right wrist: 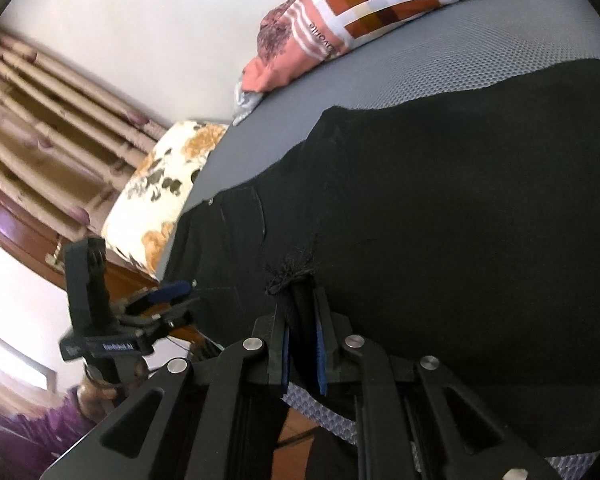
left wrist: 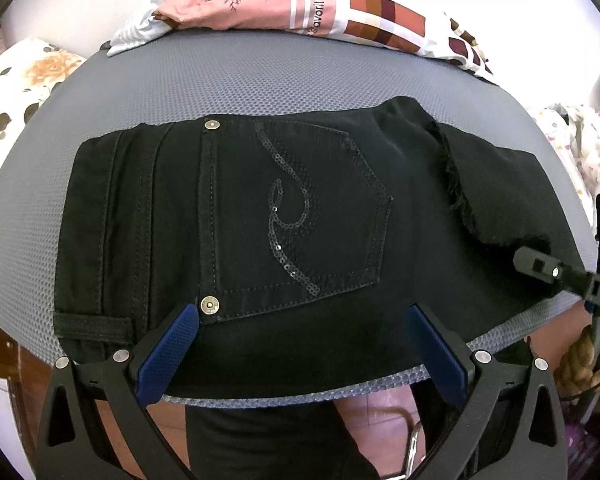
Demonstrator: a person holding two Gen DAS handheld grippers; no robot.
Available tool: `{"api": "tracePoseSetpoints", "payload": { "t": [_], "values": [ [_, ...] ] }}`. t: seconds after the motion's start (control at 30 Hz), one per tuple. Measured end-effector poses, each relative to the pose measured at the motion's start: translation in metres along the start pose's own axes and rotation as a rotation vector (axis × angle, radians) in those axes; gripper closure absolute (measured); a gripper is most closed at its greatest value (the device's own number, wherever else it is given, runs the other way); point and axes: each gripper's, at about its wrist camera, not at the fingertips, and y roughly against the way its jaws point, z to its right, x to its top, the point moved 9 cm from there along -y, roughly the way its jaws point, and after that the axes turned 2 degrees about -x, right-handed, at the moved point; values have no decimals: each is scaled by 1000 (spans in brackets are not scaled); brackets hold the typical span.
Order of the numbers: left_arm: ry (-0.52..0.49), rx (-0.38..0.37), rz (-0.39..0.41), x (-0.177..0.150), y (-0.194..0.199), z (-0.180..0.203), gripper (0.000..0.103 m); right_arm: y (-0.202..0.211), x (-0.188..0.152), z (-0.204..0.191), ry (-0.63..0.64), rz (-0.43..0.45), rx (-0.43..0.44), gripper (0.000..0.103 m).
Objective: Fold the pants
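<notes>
Pants [left wrist: 284, 216], black, folded, sequined pocket up; left gripper [left wrist: 300, 344] gapes empty, right gripper [right wrist: 302, 344] pinches frayed hem.

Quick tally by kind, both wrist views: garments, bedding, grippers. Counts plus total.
Black pants: 1
Patterned blanket, pink and checked: 1
Floral pillow: 1
Handheld grippers: 2, left gripper and right gripper
Total: 5
</notes>
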Motion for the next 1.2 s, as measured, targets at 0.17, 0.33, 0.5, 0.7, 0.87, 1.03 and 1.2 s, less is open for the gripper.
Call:
{"api": "tracePoseSetpoints", "payload": {
  "t": [0.17, 0.33, 0.5, 0.7, 0.87, 1.03, 1.2],
  "values": [
    [0, 2, -5, 0, -1, 0, 0, -5, -5, -5, 61, -24, -38, 88],
    [-1, 3, -7, 1, -1, 1, 0, -9, -13, -15, 93, -67, 3, 69],
    [2, 4, -4, 1, 1, 0, 0, 10, -4, -22, -6, -42, 211, 57],
    [23, -23, 13, 3, 7, 2, 0, 71, 28, 41, -160, 158, 154, 62],
    [18, -26, 18, 3, 9, 3, 0, 76, 20, 41, -105, 157, 90, 67],
    [76, -76, 7, 3, 14, -4, 0, 36, -6, 4, 130, 47, -23, 69],
    [288, -201, 34, 8, 44, -39, 0, -7, -30, -4, 289, -36, -182, 68]
  ]
}}
